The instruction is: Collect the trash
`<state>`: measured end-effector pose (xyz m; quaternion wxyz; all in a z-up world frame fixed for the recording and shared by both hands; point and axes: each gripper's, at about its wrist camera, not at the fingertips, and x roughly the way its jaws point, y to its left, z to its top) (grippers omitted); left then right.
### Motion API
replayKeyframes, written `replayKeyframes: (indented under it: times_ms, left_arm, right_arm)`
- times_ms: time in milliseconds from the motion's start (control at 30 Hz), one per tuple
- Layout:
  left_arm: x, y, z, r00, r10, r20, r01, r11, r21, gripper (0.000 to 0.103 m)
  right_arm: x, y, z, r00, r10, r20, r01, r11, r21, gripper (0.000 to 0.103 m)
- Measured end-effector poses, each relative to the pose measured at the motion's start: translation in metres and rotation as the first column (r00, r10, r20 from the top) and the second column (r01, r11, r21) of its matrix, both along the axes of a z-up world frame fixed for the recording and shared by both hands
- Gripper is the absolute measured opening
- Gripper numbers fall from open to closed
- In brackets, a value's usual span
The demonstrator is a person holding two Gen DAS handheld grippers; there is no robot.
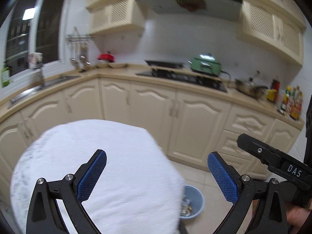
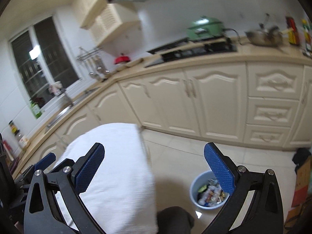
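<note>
Both the left gripper (image 1: 157, 172) and right gripper (image 2: 154, 165) are spread wide and empty above bare floor (image 2: 175, 148), near the white table's edge (image 2: 145, 156); "DAS" shows on one.

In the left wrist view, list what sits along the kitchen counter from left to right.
green bottle → sink → red pot → black stove → green cooker → steel wok → sauce bottles

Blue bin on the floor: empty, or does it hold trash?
Holds trash. The right wrist view shows wrappers piled inside the upright blue bin.
</note>
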<state>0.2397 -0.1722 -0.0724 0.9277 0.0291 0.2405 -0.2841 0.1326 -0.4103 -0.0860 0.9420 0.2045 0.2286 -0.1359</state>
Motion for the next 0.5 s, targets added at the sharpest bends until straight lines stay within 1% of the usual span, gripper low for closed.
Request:
replayKeyframes:
  times_ms: [100, 233, 300, 333, 367, 433, 500]
  left_arm:
    - [-0.028, 0.042, 0.011, 0.997, 0.069, 0.029, -0.068, 0.998, -0.011, 0.102]
    - [-0.071, 0.103, 0.023, 0.982, 0.174, 0.070, -0.173, 0.985, -0.025, 0.102]
    - [-0.090, 0.121, 0.026, 0.974, 0.212, 0.078, -0.210, 0.977, -0.034, 0.102]
    - [-0.102, 0.137, 0.028, 0.969, 0.234, 0.083, -0.232, 0.972, -0.038, 0.102]
    - [-0.111, 0.141, 0.029, 0.965, 0.248, 0.086, -0.245, 0.969, -0.038, 0.102]
    - [-0.135, 0.164, 0.031, 0.953, 0.285, 0.100, -0.283, 0.959, -0.037, 0.102]
    - [-0.156, 0.178, 0.033, 0.941, 0.318, 0.119, -0.316, 0.948, -0.038, 0.102]
  right_arm:
    - [0.007, 0.037, 0.013, 0.999, 0.046, 0.012, -0.046, 0.998, -0.039, 0.103]
    - [0.014, 0.088, 0.027, 0.992, 0.123, 0.023, -0.121, 0.989, -0.087, 0.103]
    - [0.016, 0.112, 0.032, 0.987, 0.158, 0.024, -0.154, 0.981, -0.115, 0.103]
    - [0.017, 0.125, 0.036, 0.983, 0.181, 0.025, -0.176, 0.976, -0.132, 0.103]
    - [0.018, 0.137, 0.038, 0.980, 0.197, 0.023, -0.192, 0.970, -0.149, 0.103]
    - [0.017, 0.154, 0.041, 0.976, 0.219, 0.018, -0.212, 0.961, -0.177, 0.103]
    - [0.015, 0.173, 0.044, 0.970, 0.243, 0.011, -0.235, 0.950, -0.205, 0.103]
